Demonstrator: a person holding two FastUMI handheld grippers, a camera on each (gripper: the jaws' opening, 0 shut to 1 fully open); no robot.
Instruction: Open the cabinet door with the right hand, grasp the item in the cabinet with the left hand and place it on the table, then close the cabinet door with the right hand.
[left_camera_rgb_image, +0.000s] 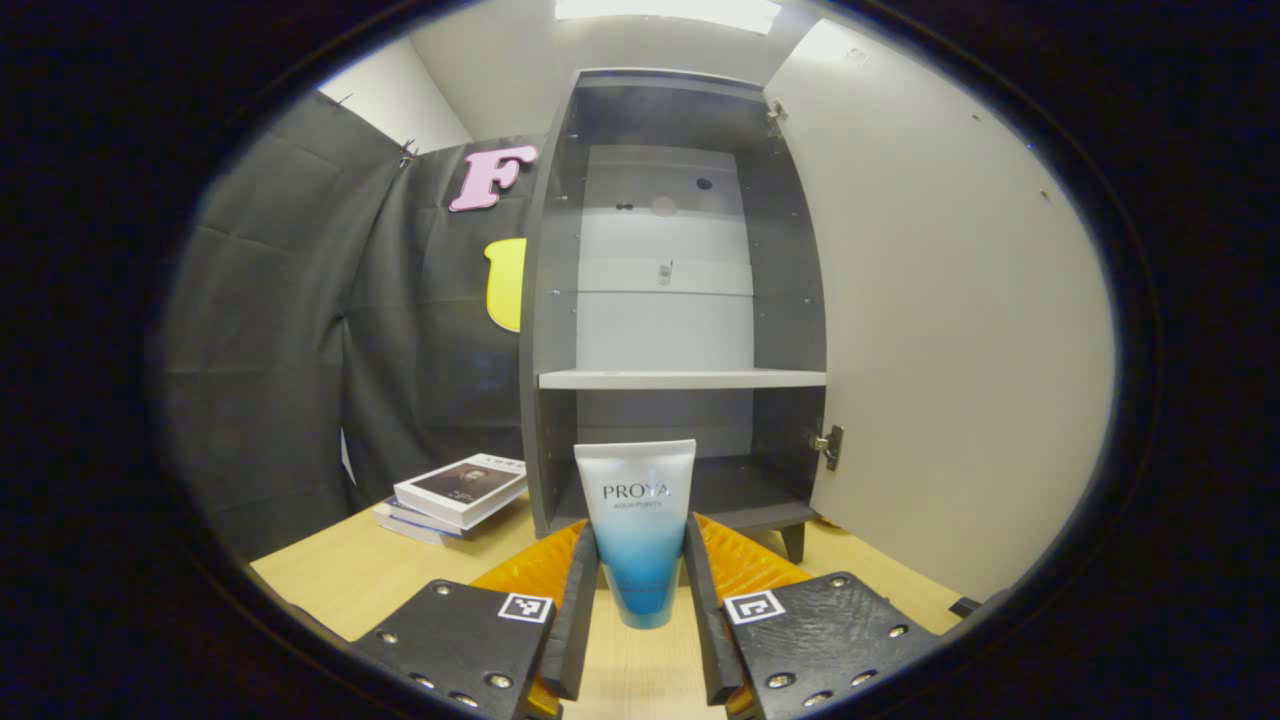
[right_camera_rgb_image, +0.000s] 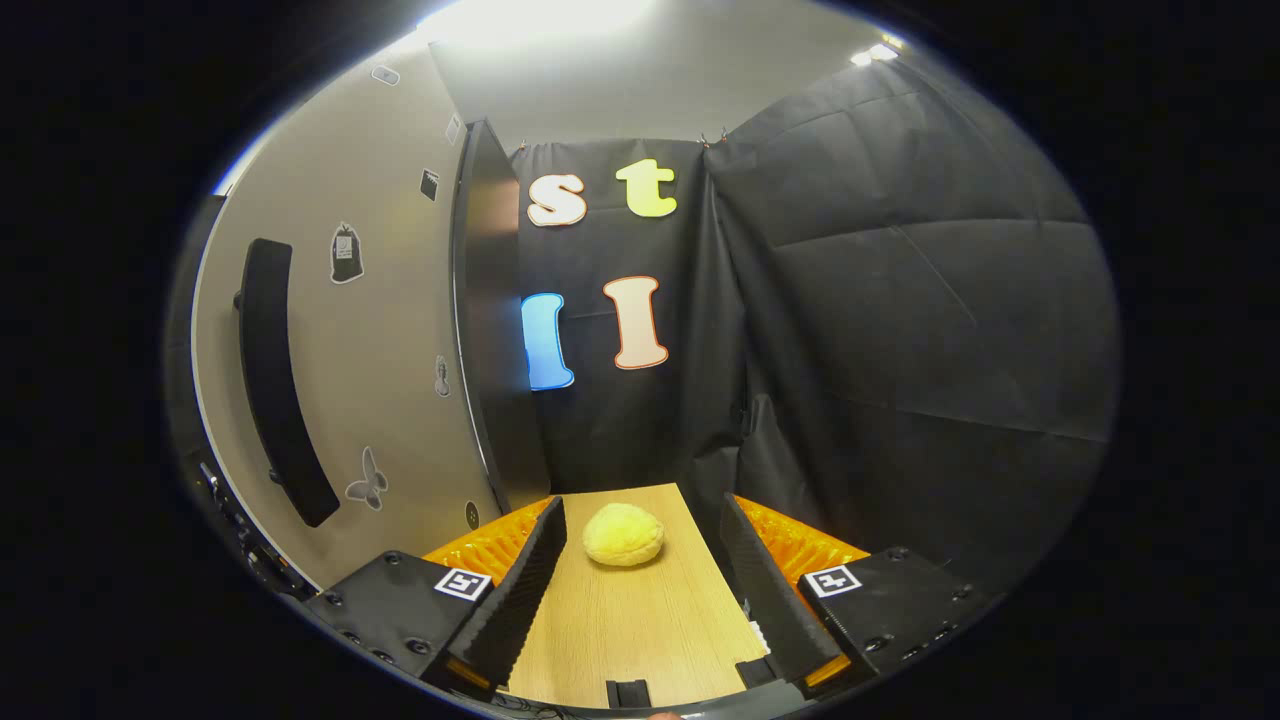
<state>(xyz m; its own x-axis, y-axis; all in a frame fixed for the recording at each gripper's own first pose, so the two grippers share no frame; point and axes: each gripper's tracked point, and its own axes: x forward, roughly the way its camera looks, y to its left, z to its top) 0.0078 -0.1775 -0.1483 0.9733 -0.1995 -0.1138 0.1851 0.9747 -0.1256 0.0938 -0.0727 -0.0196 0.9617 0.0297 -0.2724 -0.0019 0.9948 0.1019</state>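
A white-and-blue cosmetic tube (left_camera_rgb_image: 637, 520) stands upright, cap down, between the fingers of my left gripper (left_camera_rgb_image: 640, 527), which is shut on its lower half. Behind the tube the grey cabinet (left_camera_rgb_image: 680, 380) stands open with bare shelves, its door (left_camera_rgb_image: 950, 330) swung out to the right. I cannot tell whether the tube touches the wooden table (left_camera_rgb_image: 380, 570). In the right gripper view, my right gripper (right_camera_rgb_image: 642, 503) is open over the table (right_camera_rgb_image: 630, 620), and holds nothing. The door's outer face (right_camera_rgb_image: 380, 380) with its long black handle (right_camera_rgb_image: 280, 390) is to its left, apart from the fingers.
A small stack of books (left_camera_rgb_image: 455, 492) lies on the table left of the cabinet. A yellow bun-like lump (right_camera_rgb_image: 623, 535) lies on the table just ahead of the right gripper. Black cloth walls close in the booth behind and on both sides.
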